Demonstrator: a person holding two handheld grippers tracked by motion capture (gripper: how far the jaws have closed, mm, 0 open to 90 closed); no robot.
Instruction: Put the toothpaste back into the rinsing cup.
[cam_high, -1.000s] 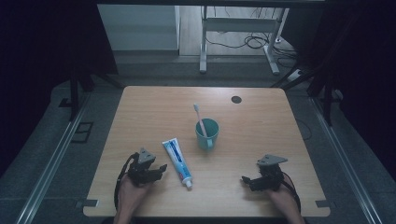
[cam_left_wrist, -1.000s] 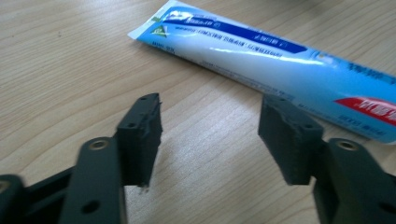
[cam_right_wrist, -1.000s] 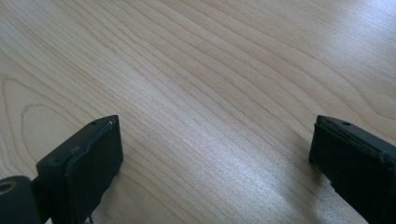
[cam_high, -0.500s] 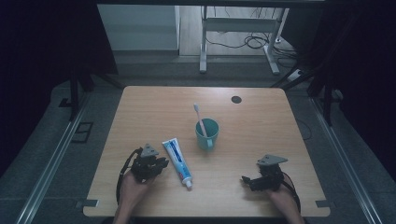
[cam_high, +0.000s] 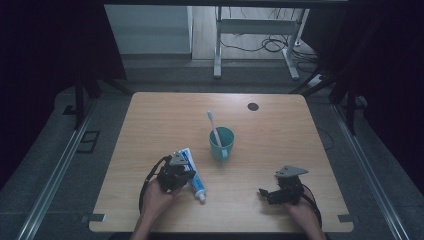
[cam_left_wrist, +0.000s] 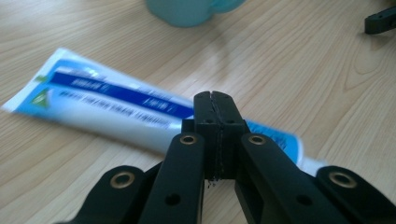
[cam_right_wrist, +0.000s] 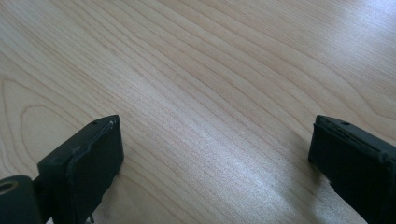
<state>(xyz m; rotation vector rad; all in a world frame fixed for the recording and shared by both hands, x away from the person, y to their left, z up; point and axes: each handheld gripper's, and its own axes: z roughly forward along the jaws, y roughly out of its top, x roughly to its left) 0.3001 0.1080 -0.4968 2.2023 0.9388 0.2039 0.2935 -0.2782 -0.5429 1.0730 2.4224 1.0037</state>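
A white and blue toothpaste tube (cam_high: 194, 176) (cam_left_wrist: 116, 100) lies flat on the wooden table (cam_high: 280, 135), cap toward the near edge. A teal cup (cam_high: 221, 143) (cam_left_wrist: 187, 9) stands behind it with a toothbrush (cam_high: 214, 127) in it. My left gripper (cam_high: 188, 174) (cam_left_wrist: 215, 100) is at the tube's left side, just over it. Its jaws have just been closing and now meet with nothing between them. My right gripper (cam_high: 262, 192) (cam_right_wrist: 215, 144) rests open on bare wood at the near right.
A small black round mark (cam_high: 253, 106) sits near the table's far edge. Behind the table are metal desk legs (cam_high: 218, 45) and cables (cam_high: 265, 45) on the floor. The right gripper's jaw (cam_left_wrist: 380, 18) shows far off in the left gripper view.
The left gripper has moved right up to the toothpaste tube, and its jaws have gone from apart to shut. The right gripper has stayed in place.
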